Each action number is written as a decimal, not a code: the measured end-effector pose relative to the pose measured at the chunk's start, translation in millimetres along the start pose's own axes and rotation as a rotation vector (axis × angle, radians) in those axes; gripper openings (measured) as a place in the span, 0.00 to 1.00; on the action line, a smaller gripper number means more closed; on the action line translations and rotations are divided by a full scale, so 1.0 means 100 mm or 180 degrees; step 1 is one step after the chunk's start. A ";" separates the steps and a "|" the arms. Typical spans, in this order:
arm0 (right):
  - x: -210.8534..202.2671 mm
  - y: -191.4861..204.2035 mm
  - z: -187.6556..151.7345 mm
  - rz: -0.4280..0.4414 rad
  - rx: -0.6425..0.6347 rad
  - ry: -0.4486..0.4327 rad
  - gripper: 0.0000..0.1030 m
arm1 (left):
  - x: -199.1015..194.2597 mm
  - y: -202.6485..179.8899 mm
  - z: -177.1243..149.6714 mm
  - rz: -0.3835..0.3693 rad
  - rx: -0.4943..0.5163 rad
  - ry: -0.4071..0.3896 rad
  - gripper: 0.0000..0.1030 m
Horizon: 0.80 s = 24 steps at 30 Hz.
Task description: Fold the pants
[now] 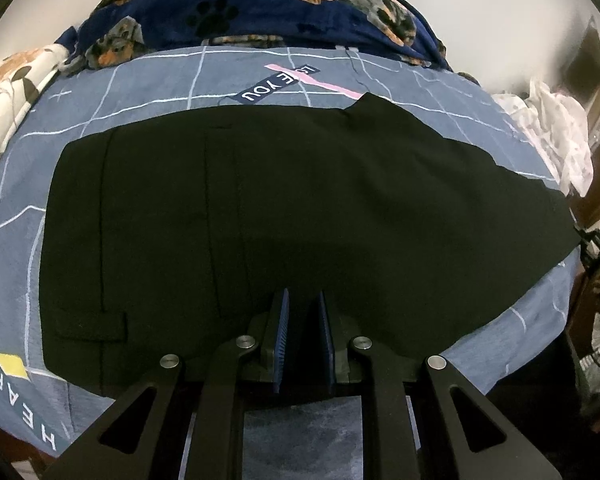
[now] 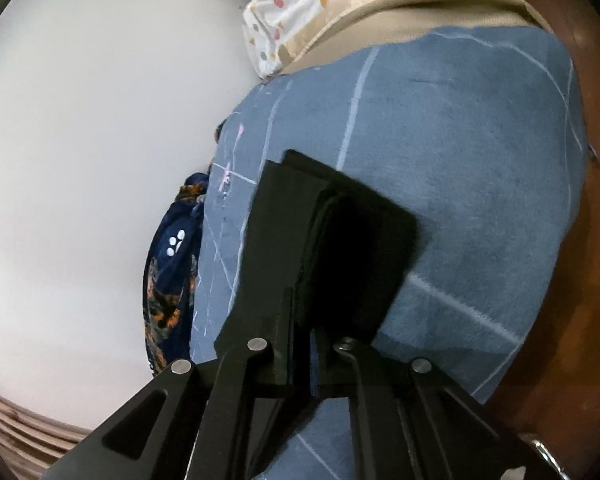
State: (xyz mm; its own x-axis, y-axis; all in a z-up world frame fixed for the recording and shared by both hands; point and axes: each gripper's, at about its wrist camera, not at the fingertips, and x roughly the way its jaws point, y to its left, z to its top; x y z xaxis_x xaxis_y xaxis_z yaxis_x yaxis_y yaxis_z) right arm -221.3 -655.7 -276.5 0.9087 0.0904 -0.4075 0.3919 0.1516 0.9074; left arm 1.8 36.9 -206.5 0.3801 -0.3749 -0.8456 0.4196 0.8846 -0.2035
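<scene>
A bed covered by a blue-grey sheet with thin white grid lines is seen against a plain pale wall. The black pants are spread flat across the middle of the sheet. A navy paw-print blanket is bunched beyond the sheet's far edge, and a white spotted cloth lies at one end. The left gripper is held over the pants' near edge, its jaws nearly together with a narrow gap; whether fabric is pinched cannot be told. The right gripper is clamped on a folded end of the pants.
</scene>
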 end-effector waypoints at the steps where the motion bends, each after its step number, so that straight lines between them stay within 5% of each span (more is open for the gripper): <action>1: 0.00 -0.02 0.01 0.0029 0.0028 0.0017 0.04 | 0.00 0.00 0.00 -0.0006 -0.0005 -0.0004 0.16; 9: -0.12 -0.04 0.05 0.0035 0.0110 -0.0080 0.09 | 0.00 0.01 -0.02 -0.0014 -0.0049 -0.0057 0.16; 14: -0.38 0.00 0.16 -0.0105 0.0022 -0.0340 0.23 | -0.01 0.02 -0.03 -0.0040 -0.0091 -0.0095 0.16; 18: -0.43 0.07 0.21 -0.0174 -0.0153 -0.0367 0.45 | -0.01 0.02 -0.04 -0.0037 -0.0088 -0.0108 0.16; 24: -0.41 0.17 0.26 -0.0334 -0.0395 -0.0349 0.54 | -0.01 0.02 -0.03 -0.0037 -0.0099 -0.0111 0.16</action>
State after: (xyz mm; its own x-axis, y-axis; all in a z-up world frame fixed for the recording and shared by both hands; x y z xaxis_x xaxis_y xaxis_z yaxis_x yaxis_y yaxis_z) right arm -248.6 -683.0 -241.9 0.8766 -0.0391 -0.4796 0.4708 0.2754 0.8381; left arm -0.3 39.8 -207.0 0.4041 -0.3940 -0.8255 0.3985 0.8882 -0.2288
